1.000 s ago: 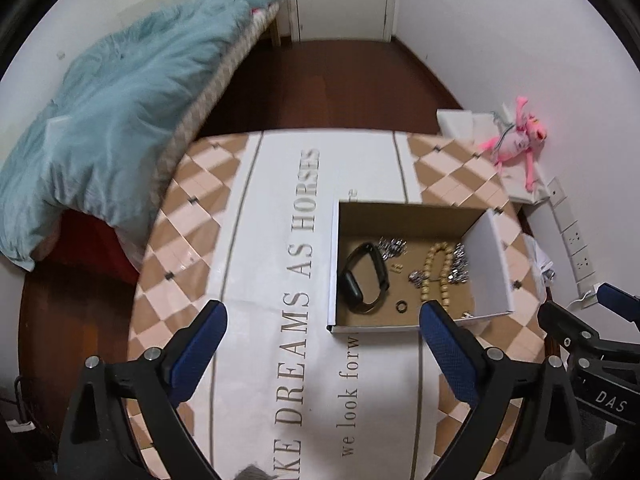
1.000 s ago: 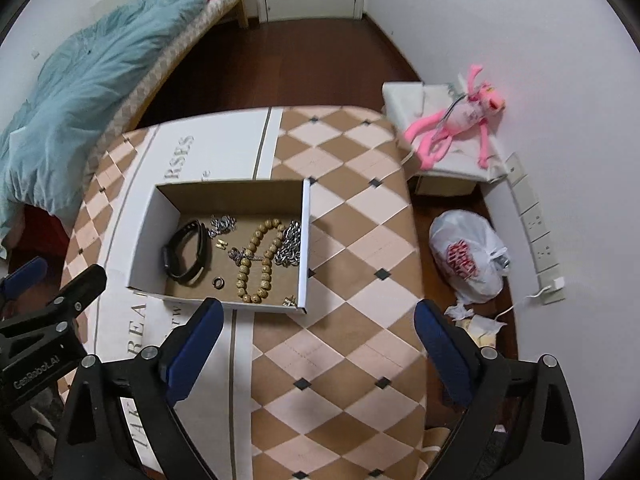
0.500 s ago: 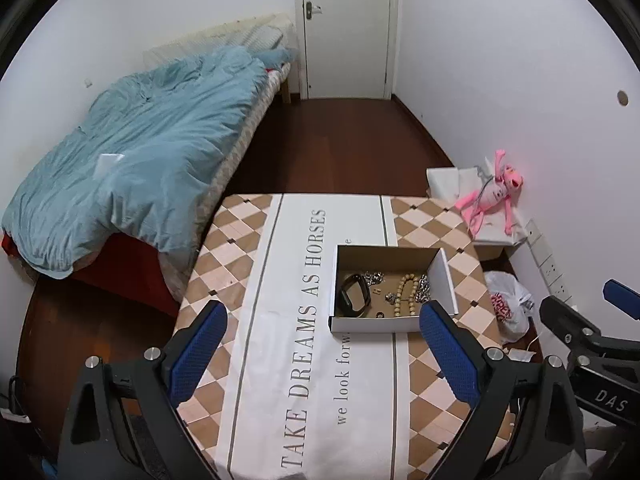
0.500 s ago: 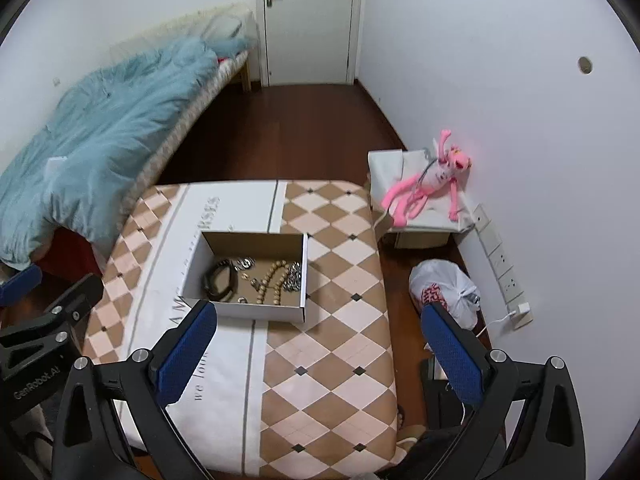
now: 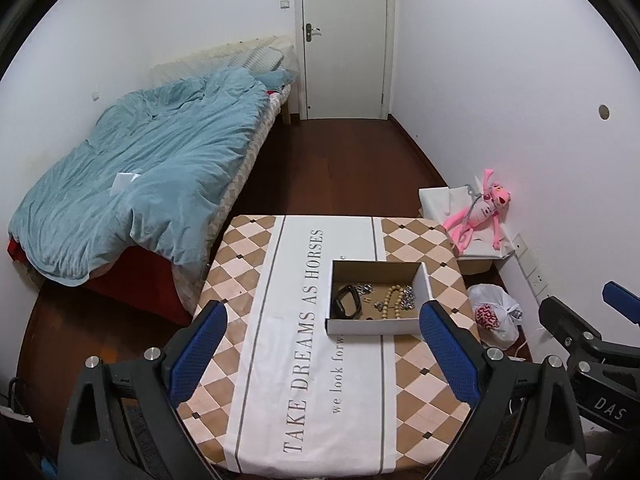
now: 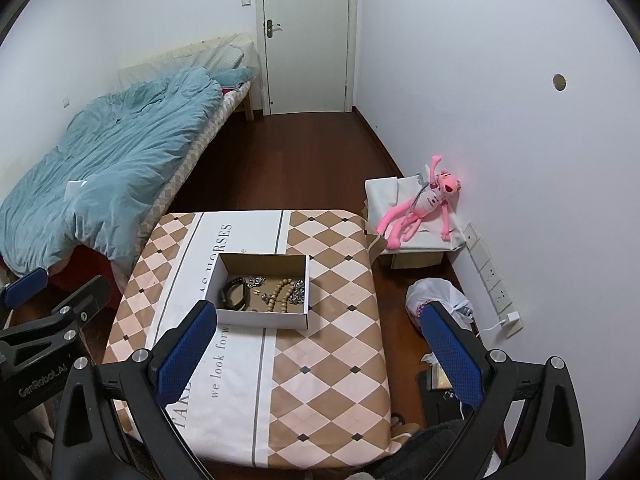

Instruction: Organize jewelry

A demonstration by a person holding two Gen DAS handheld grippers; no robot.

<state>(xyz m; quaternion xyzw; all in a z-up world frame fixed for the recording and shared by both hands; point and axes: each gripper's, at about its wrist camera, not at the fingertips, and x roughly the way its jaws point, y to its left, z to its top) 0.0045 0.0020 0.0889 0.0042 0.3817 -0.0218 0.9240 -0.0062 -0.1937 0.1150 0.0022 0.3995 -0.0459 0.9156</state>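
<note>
An open white cardboard box (image 5: 372, 326) (image 6: 264, 318) sits on the table. Inside lie a black band (image 5: 347, 307) (image 6: 234, 294), a wooden bead string (image 5: 390, 300) (image 6: 280, 300), silver chain pieces (image 5: 407, 295) (image 6: 298, 292) and small bits. My left gripper (image 5: 324, 352) is open and empty, held high above the table's near side. My right gripper (image 6: 320, 352) is open and empty, also high above, to the right.
The table has a checked cloth (image 5: 280, 360) with printed text. A bed with a blue duvet (image 5: 140, 168) stands to the left. A pink plush toy (image 6: 424, 204) lies on a box at the right, with a white plastic bag (image 6: 436, 304) on the floor.
Both grippers have pulled up and back from the box, so the table looks smaller and the whole room shows. Both stay open and empty.
</note>
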